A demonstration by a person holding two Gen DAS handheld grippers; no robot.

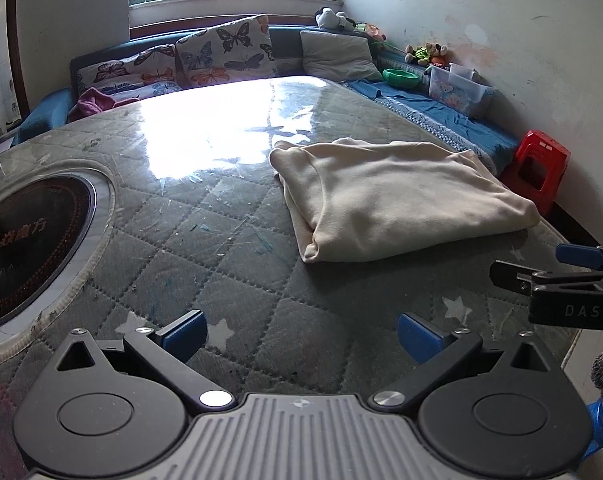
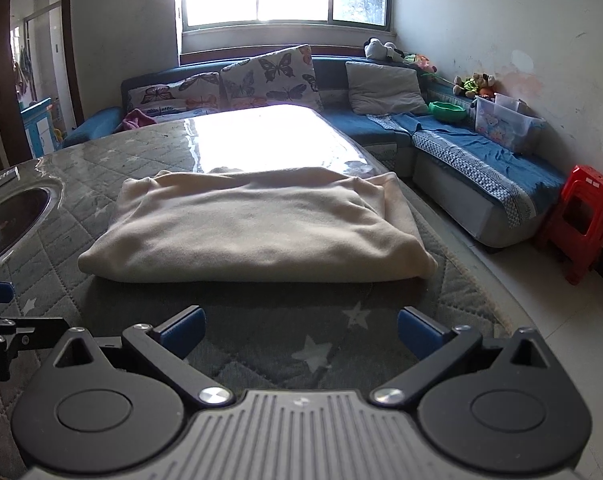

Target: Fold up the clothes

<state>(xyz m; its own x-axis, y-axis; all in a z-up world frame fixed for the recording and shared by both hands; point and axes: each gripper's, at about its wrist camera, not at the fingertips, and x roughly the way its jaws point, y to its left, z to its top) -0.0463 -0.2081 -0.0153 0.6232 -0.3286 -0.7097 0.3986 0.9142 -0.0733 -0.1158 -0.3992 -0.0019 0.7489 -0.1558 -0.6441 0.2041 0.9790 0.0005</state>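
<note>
Fingers of left gripper and right gripper spread, empty; folded cream garment lies on quilted worktop, beyond both.

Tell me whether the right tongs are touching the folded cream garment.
Apart. The right wrist view shows the right tongs open, with a strip of bare quilted table cover between their tips and the cream garment.

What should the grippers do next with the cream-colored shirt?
Probably nothing more than a small tidy. The cream garment already lies folded in a bundle on the quilted table, and both the left gripper and right gripper sit open and empty, short of it. The right gripper could ease forward to press the near edge flat.
</note>
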